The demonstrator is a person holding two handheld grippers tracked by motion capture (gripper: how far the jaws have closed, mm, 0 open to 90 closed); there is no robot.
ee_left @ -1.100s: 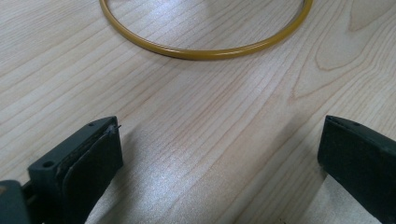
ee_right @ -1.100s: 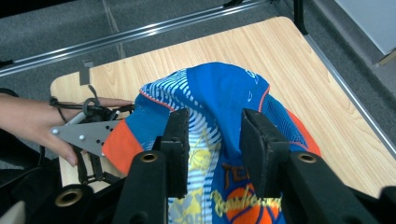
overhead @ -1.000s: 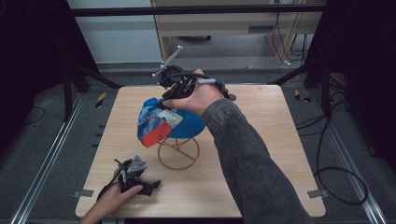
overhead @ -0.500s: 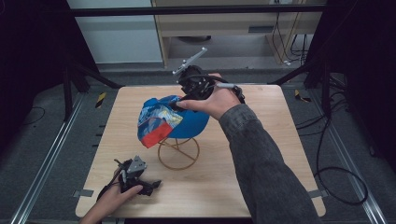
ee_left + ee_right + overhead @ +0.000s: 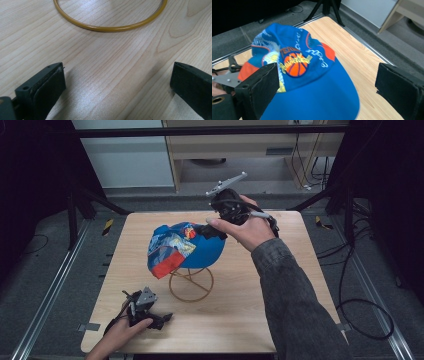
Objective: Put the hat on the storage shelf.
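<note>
2 tongs (image 5: 214, 231) (image 5: 162, 319) (right now raised)

High view overhead; gripper views close, sharing table (image 5: 280, 285).

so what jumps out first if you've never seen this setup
The bright blue cap with a basketball print, perched on a gold wire stand mid-table, draws the eye first. The right claw hangs open at the cap's far edge, held by a hand in a grey sleeve. The left claw rests open on the table's near-left corner.
</note>
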